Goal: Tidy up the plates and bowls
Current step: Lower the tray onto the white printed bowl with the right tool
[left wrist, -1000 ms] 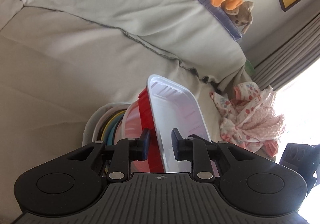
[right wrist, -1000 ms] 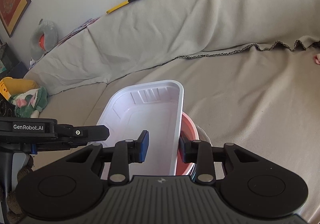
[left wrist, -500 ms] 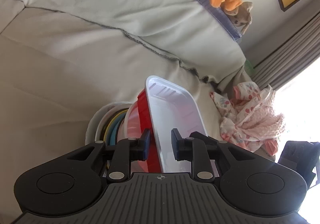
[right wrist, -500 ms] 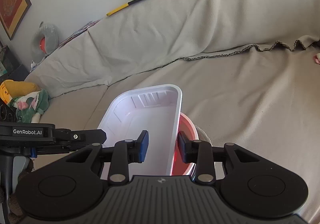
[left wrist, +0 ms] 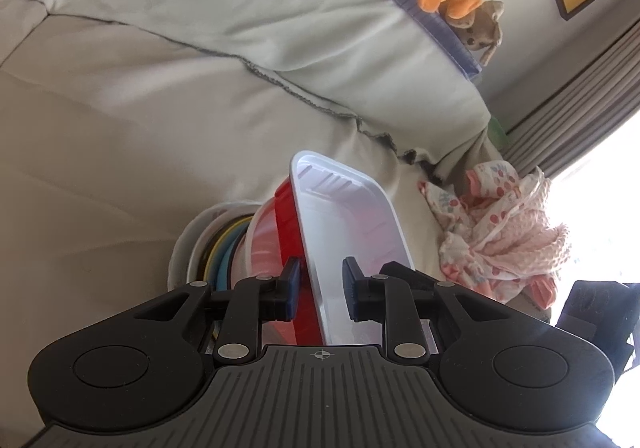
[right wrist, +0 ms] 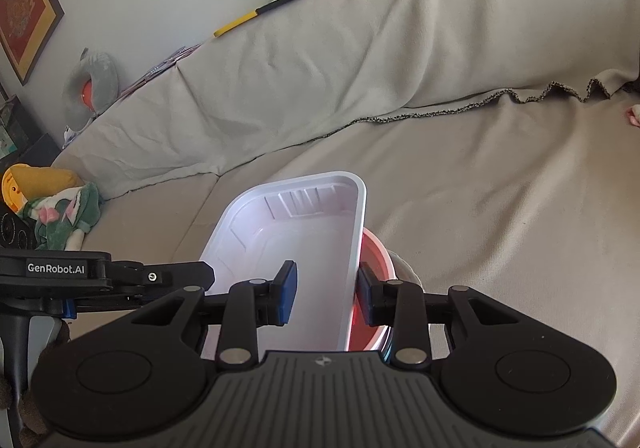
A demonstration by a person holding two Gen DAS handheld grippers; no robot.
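Left wrist view: left gripper (left wrist: 318,282) straddles the near wall of the white tray (left wrist: 352,232); its pads stand apart from the wall, not clamped. Tray sits tilted in the red bowl (left wrist: 280,236), atop stacked plates (left wrist: 216,248) on the sofa (left wrist: 120,127).

Right wrist view: right gripper (right wrist: 326,288) is clamped on the tray's (right wrist: 304,240) right wall, the red bowl (right wrist: 376,252) just beyond.

The left claw (left wrist: 318,282) is pointing forward and downward, its blue-padded fingers (left wrist: 291,284) standing a little apart with a wall of the white tray (left wrist: 352,224) between them. The right claw (right wrist: 326,290) is angling down more gently, its fingers (right wrist: 286,288) straddling the tray's opposite wall, nearly closed.
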